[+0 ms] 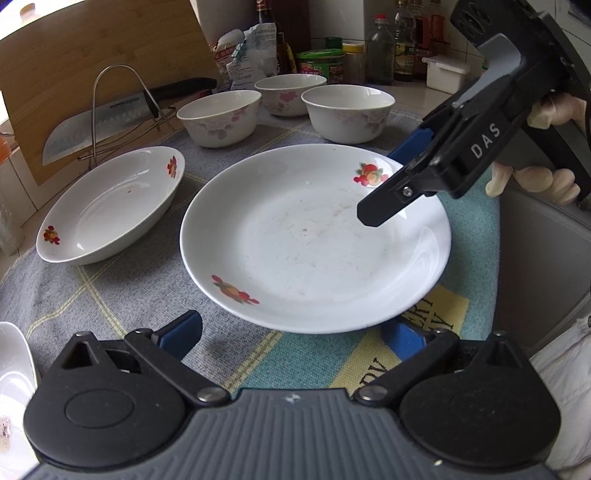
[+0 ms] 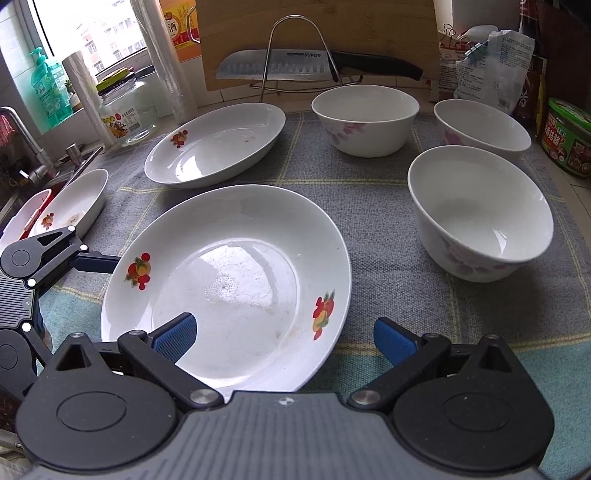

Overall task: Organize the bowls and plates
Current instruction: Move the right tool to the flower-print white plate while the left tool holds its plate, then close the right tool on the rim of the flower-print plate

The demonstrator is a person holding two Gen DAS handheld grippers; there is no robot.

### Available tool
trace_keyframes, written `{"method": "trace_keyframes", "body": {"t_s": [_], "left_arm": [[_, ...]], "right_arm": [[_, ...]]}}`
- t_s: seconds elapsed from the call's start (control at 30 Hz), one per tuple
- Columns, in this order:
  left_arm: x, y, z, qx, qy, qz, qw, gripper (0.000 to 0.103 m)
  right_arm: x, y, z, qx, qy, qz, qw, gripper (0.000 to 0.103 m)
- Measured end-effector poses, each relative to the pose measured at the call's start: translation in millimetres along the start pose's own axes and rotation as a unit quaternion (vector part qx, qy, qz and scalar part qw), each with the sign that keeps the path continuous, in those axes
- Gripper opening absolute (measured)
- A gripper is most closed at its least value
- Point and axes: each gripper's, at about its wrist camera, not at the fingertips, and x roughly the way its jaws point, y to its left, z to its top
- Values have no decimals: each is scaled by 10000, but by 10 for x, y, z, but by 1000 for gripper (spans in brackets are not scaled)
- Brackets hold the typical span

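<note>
A white plate with fruit motifs lies mid-cloth. My left gripper is open, its blue pads either side of the plate's near rim. The right gripper is open too: one pad hangs over the plate's inside, the other over the cloth, so the rim sits between the jaws. Neither grips it. A second plate rests further back. Three floral bowls stand behind.
A knife sits in a wire rack before a wooden cutting board. Jars, bottles and bags line the back wall. A third dish lies by the sink faucet. A gloved hand holds the right gripper.
</note>
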Motion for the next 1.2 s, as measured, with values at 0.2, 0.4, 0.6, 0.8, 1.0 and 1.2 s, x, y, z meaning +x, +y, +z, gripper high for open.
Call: {"method": "trace_keyframes", "body": {"t_s": [0.2,0.4,0.6,0.8,1.0,1.2], "left_arm": [[-6,-19,14,452,-44,-177,9988,102],[8,5,36,673,-44,-350,9971,102],[33,53,41,664,-69,-462,9967,102],[37,84,41,659,-100,-466,9967,102],[33,107,50,693,-100,-432,9966,102],[26,115,45,689,-102,-452,9965,102]], "right_arm": [[78,-33,49,55,115,178,9998,103],[99,-57,96,49,165,361,9992,103],[124,-71,139,69,183,474,9987,103],[154,-54,180,46,223,608,9979,103],[182,-44,220,-12,259,721,9971,103],[191,-28,233,-45,276,746,9968,103]]}}
